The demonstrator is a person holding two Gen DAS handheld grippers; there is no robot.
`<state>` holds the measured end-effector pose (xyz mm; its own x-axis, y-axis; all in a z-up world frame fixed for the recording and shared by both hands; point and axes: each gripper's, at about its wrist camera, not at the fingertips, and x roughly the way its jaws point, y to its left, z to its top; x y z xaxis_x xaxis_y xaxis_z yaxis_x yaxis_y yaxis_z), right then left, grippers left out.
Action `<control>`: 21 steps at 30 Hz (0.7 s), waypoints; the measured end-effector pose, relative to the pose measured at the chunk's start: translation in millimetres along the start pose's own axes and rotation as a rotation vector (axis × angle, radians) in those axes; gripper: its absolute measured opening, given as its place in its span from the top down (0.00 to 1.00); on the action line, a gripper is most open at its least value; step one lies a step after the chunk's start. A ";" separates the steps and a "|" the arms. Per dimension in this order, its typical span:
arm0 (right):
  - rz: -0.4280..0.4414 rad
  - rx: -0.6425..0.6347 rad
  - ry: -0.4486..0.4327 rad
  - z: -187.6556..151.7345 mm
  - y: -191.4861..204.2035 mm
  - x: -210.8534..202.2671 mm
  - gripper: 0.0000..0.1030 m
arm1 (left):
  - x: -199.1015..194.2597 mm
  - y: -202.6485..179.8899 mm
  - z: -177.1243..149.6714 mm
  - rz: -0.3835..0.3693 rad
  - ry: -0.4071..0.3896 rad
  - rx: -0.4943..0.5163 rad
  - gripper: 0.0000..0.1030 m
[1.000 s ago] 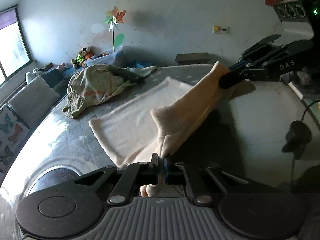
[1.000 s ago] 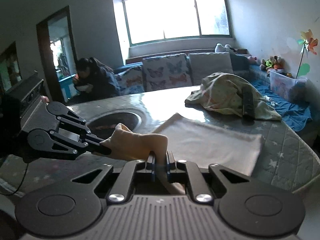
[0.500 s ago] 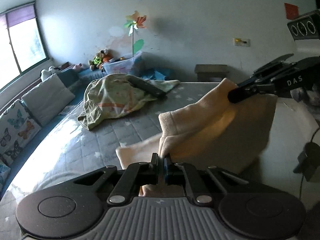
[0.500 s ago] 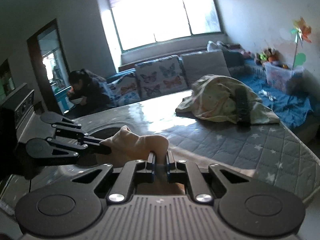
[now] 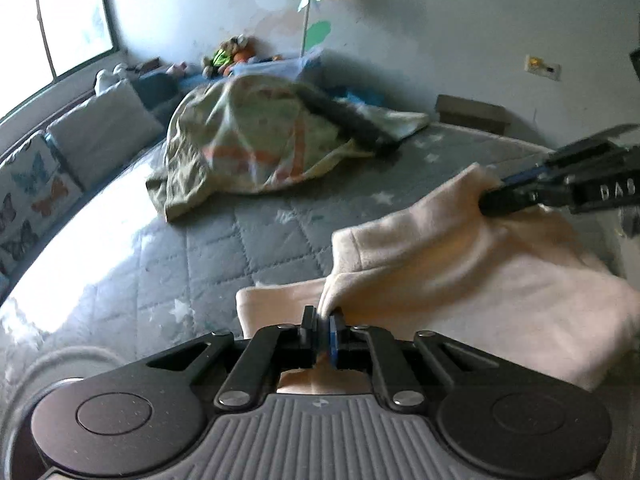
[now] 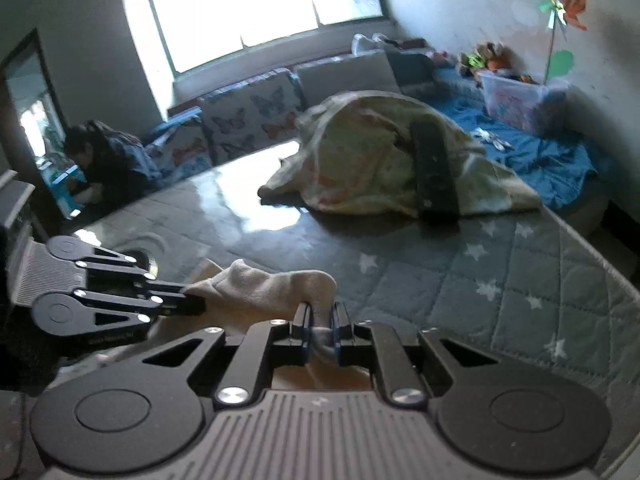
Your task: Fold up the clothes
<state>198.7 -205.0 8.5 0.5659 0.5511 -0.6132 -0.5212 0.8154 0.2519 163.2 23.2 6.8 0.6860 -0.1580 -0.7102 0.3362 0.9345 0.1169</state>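
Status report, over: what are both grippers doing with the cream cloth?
Left hand-held gripper shut on cream cloth. Right hand-held gripper shut on it too. Cloth lifted between them above quilted mat. Crumpled garment lies beyond, apart.

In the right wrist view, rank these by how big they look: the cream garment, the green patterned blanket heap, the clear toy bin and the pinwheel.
Largest to smallest as they appear:
1. green patterned blanket heap
2. cream garment, partly hidden by the grippers, so its full extent is unsure
3. clear toy bin
4. pinwheel
The bin and pinwheel sit farther away, so they look smaller.
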 end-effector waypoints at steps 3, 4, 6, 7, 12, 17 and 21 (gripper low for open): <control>-0.037 0.035 0.034 -6.5 -4.5 15.8 0.84 | 6.9 1.3 -0.5 0.008 0.012 -0.014 0.88; -0.043 0.036 0.031 -7.4 -5.2 15.9 0.84 | 5.9 1.3 0.3 0.011 0.009 -0.016 0.88; -0.056 0.034 0.020 -8.4 -5.6 13.9 0.84 | 4.3 2.1 2.6 0.016 0.000 -0.023 0.86; -0.063 0.029 0.007 -7.6 -3.7 7.7 0.84 | 4.4 2.4 4.0 0.018 -0.003 -0.024 0.86; -0.068 -0.063 -0.042 -8.9 20.9 -23.0 0.84 | 7.8 3.4 9.2 0.027 -0.008 -0.035 0.86; -0.042 -0.099 0.001 -20.2 35.9 -15.2 0.83 | 14.3 5.3 8.5 0.029 0.005 -0.049 0.82; -0.083 -0.061 0.036 -25.3 28.3 5.0 0.83 | 16.3 7.0 9.0 0.038 0.009 -0.052 0.74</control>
<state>170.6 -183.6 -6.4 0.5863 0.4745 -0.6566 -0.5122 0.8451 0.1533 182.6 24.3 2.3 0.6915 -0.1196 -0.7124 0.2761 0.9551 0.1076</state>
